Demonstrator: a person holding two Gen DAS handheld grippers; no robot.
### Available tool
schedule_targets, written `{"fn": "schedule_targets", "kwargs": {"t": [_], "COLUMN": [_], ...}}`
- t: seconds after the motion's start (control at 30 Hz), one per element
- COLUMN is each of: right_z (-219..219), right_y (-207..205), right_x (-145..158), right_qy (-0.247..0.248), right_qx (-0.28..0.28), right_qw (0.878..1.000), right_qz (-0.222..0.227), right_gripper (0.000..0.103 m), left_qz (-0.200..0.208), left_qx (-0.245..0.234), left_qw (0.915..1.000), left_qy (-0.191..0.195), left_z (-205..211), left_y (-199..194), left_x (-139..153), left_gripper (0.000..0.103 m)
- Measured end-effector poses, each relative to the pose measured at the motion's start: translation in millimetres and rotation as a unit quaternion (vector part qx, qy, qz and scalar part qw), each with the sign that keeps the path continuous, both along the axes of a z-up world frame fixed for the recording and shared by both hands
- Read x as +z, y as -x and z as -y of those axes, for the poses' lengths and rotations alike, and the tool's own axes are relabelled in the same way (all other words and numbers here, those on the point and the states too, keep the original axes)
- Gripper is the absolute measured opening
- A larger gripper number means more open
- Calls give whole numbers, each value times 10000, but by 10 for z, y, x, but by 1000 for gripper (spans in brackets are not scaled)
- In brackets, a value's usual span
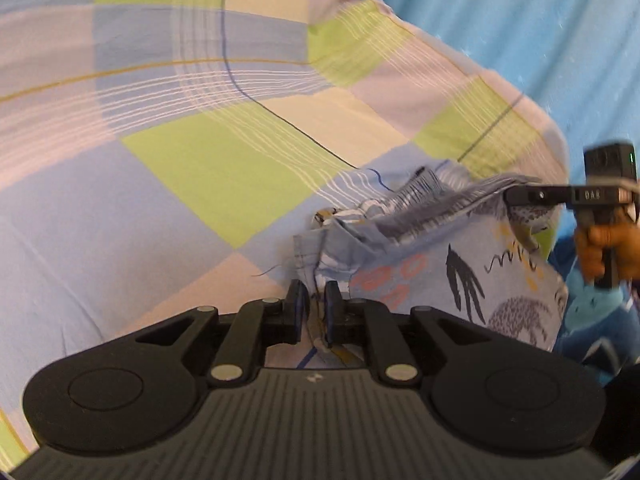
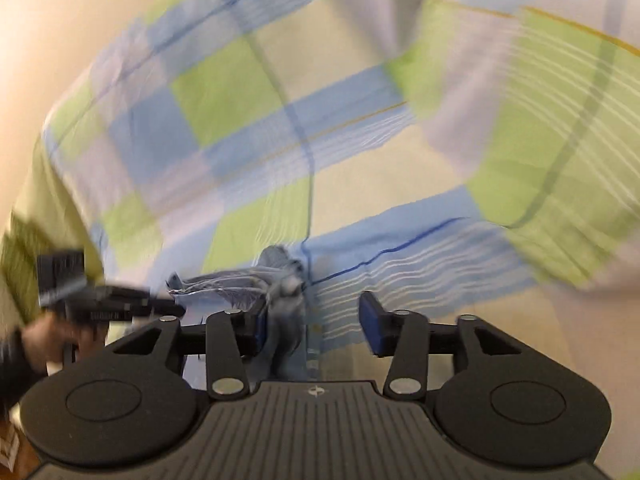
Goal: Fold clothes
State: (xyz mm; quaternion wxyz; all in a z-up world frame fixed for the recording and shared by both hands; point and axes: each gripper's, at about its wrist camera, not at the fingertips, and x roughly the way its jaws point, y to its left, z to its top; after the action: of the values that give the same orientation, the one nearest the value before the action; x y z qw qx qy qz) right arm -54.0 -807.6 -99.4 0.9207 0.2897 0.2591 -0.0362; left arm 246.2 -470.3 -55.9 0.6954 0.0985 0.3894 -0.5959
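Pale blue cotton makes up the garment, printed with dark blue feathery shapes, coral ovals, small yellow dabs and black squiggles; its upper edge shows a striped inner side and a loose thread hangs off the hem. It is stretched in the air just above the bed sheet, a checked cloth of green, blue, cream and lilac squares crossed by thin white and dark lines. The left claw is closed on one corner of the garment, cloth pinched between its blue pads. In the right wrist view the right claw stands apart, with bunched fabric lying against its left finger only; the other finger is clear of the cloth. From the left wrist view the tip of that claw reaches the garment's far edge. A hand grips its handle. Small lettering on its side is too blurred to read.
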Motion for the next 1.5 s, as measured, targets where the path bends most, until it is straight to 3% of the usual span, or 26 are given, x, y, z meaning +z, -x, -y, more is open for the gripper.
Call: {"fn": "schedule_targets", "kwargs": {"t": [0.17, 0.37, 0.43, 0.5, 0.57, 0.7, 0.83, 0.9, 0.93, 0.97, 1.1, 1.23, 1.3, 1.37, 1.4, 1.47, 1.5], "right_z": [160, -82, -180, -283, -399, -328, -180, -122, -101, -113, -209, -150, -95, -65, -45, -13, -6], "right_y": [305, 354, 380, 399, 428, 395, 304, 255, 230, 236, 299, -27, -266, -368, -351, -223, -152], "right_x": [-4, -168, -277, -397, -484, -516, -609, -637, -637, -583, -177, -75, -194, -323, -350, -356, -359], "right_qy": [-712, -281, -384, -576, -679, -981, -1334, -1516, -1568, -1488, -981, -542, -428, -278, -281, -408, -448], "right_qx": [-763, -666, -681, -695, -693, -788, -869, -897, -880, -879, -732, -536, -499, -692, -797, -960, -1013], "right_qw": [9928, 9974, 9969, 9959, 9950, 9914, 9857, 9832, 9830, 9841, 9874, 9934, 9971, 9972, 9963, 9945, 9937], "right_qz": [596, 37, 4, 94, 236, 372, 546, 481, 386, 398, 999, 856, 386, -106, -138, 66, 158], "right_gripper": [57, 64, 64, 64, 66, 66, 59, 42, 11, 4, 4, 3, 5, 22, 29, 52, 54], "left_qz": [138, -27, -64, -30, 30, 219, 123, 134, 146, 162, 371, 273, 141, 25, 4, -115, -197], "left_qx": [94, 165, 191, 196, 153, 216, 401, 433, 455, 486, 587, 892, 1002, 993, 991, 1039, 1095], "left_qw": [9998, 9998, 9997, 9997, 9998, 9991, 9981, 9980, 9978, 9974, 9925, 9905, 9923, 9937, 9938, 9931, 9922], "left_qy": [-64, 75, 114, 130, 137, 305, 457, 449, 464, 512, 1001, 1014, 719, 527, 501, 530, 569], "left_z": [-15, 12, 39, 58, 38, -103, -178, -165, -164, -176, -370, -431, -365, -314, -303, -311, -321], "left_y": [83, 85, 78, 90, 123, 200, 201, 208, 210, 213, 271, 149, 69, 37, 32, -10, -44], "left_x": [14, 0, -11, -14, -5, 28, 5, -9, -6, 15, 253, 230, 92, -11, -27, -26, -25], "left_gripper": [8, 18, 18, 16, 0, 0, 0, 0, 0, 0, 0, 0, 0, 0, 0, 4, 7]}}
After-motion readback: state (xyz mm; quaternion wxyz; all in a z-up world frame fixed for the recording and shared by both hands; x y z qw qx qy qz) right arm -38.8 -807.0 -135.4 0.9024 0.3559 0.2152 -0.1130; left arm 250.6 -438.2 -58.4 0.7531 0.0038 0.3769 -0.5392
